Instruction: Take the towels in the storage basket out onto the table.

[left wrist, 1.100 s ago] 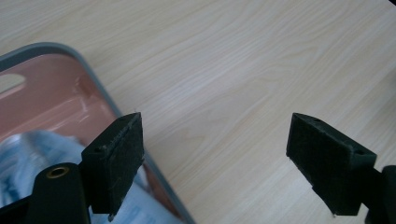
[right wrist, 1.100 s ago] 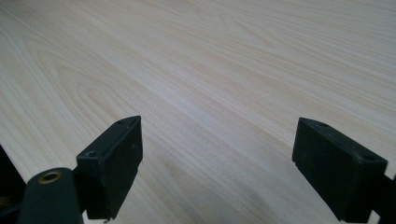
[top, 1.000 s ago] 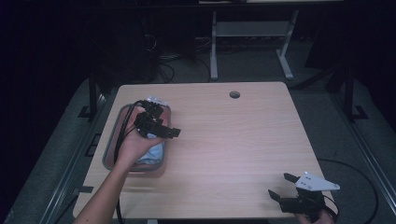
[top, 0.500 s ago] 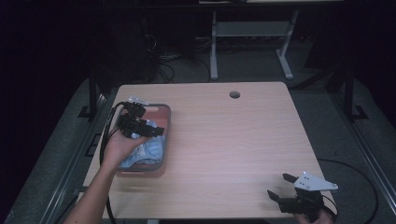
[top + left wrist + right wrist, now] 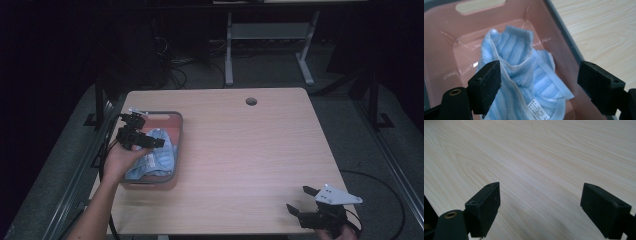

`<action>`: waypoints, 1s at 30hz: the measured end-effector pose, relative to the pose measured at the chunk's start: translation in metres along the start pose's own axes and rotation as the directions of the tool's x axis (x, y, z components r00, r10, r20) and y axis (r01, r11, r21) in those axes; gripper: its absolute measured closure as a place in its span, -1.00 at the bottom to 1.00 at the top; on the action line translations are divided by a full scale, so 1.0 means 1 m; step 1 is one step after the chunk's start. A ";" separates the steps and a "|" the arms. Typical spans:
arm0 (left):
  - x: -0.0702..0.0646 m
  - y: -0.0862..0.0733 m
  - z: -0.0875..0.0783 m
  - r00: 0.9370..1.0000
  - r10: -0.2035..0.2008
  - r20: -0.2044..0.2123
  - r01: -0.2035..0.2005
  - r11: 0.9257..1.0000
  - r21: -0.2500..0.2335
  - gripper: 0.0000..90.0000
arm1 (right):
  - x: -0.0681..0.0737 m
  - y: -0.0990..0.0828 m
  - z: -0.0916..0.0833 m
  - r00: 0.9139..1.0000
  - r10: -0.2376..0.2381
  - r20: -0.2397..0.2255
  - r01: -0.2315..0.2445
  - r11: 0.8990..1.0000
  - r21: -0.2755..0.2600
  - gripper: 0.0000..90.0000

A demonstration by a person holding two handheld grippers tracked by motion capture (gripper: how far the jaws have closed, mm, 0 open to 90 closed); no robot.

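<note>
1. Blue striped towel (image 5: 524,75) lies crumpled inside the pink bin (image 5: 446,50). It has pale edges and a small white tag (image 5: 538,110) near the bottom of the left gripper view.
2. From the high view, the pink bin (image 5: 172,120) sits on the left side of the wooden counter (image 5: 250,150), close to its left edge. The towel (image 5: 155,155) takes up most of the bin's middle and near part.
3. The left claw (image 5: 145,141) hangs just above the towel, and the person's left hand (image 5: 120,160) holds it from the near side.
4. In the left gripper view, the left claw (image 5: 539,77) is spread wide. One black jaw sits over the left part of the towel and the other sits over the bin's right wall. Nothing is pinched between them, and I cannot tell if a jaw touches the cloth.
5. The bin has a long slot (image 5: 480,5) cut in its far wall.
6. The right claw (image 5: 300,200) is well apart from the bin, at the near right corner of the counter.
7. In the right gripper view, the right claw (image 5: 540,207) is spread wide too, with bare wood between its jaws. It holds nothing.
8. A round hole (image 5: 251,101) is in the counter near its far edge.
</note>
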State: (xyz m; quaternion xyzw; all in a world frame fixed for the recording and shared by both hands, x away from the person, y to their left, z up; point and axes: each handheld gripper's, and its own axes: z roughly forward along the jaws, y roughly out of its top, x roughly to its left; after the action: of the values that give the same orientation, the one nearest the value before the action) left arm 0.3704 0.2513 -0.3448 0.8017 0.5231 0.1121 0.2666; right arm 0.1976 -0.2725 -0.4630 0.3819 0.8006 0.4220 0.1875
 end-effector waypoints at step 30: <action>0.012 -0.013 0.058 0.996 -0.012 -0.091 0.035 0.966 0.257 -0.39 | 0.003 0.000 0.000 1.000 0.004 -0.014 -0.004 1.000 0.005 -0.65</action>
State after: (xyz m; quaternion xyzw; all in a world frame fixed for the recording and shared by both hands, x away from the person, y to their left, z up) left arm 0.3918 0.2487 -0.4015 0.8175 0.5542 0.0755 0.1376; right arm 0.1955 -0.2700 -0.4628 0.3811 0.8020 0.4232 0.1802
